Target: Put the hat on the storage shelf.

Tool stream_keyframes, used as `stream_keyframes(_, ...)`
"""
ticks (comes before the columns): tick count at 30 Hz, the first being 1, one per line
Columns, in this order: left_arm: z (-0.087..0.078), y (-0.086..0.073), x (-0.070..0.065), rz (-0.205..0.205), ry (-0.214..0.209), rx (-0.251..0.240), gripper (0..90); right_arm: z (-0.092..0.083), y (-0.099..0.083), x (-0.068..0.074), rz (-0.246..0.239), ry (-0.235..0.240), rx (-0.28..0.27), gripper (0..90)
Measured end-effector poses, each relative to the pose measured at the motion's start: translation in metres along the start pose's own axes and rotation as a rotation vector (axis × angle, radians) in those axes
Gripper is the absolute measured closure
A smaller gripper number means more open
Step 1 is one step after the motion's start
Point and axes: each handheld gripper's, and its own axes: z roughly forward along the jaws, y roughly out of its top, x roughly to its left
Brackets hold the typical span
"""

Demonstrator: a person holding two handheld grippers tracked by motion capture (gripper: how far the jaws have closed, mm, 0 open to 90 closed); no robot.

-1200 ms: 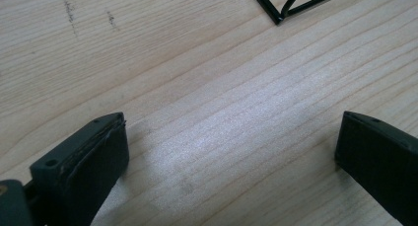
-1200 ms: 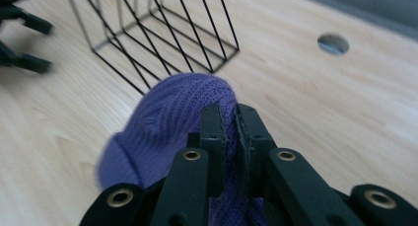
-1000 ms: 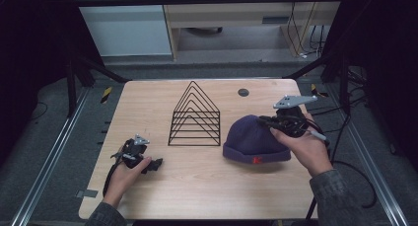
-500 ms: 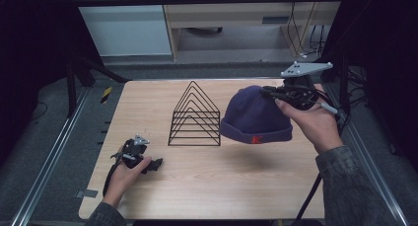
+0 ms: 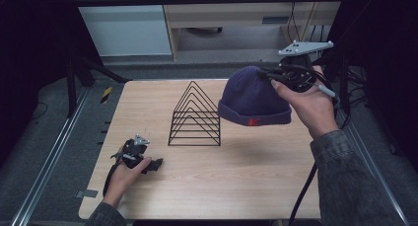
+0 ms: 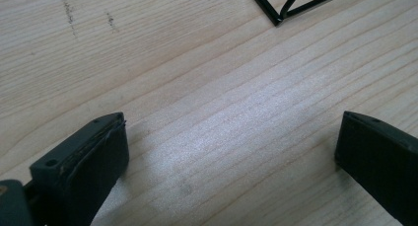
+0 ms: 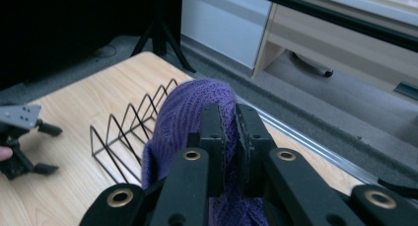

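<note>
Right gripper [image 7: 226,137]: jaws pinched tight on the knit of a purple beanie [image 5: 252,95], held up off the table [image 5: 236,186]. Beanie hanging brim-down in mid-air, small red mark on the brim, just to the right of a black wire rack [image 5: 195,116] and clear of it. Rack standing upright mid-table, its triangular slots holding nothing. Left gripper [image 5: 148,165]: resting low on the wood at the near left, jaws spread wide, bare tabletop between them, one rack corner ahead.
</note>
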Motion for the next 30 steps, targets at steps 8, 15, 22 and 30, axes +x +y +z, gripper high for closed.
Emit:
stream_keyframes(8, 0.000, 0.000, 0.000, 0.001, -0.001, 0.003, 0.0, -0.004, 0.016, 0.005, 0.000, 0.007, -0.035, 83.4)
stream_keyframes(15, 0.000, 0.000, 0.000, 0.000, 0.000, 0.001, 0.0, -0.005, 0.024, 0.011, -0.008, 0.015, -0.054, 83.4)
stream_keyframes(22, 0.000, 0.000, 0.000, 0.001, 0.000, 0.001, 0.0, -0.006, 0.033, 0.017, -0.015, 0.022, -0.089, 83.3)
stream_keyframes(30, 0.000, 0.000, 0.000, -0.001, 0.000, -0.001, 0.0, -0.002, 0.038, 0.021, -0.018, 0.037, -0.104, 83.3)
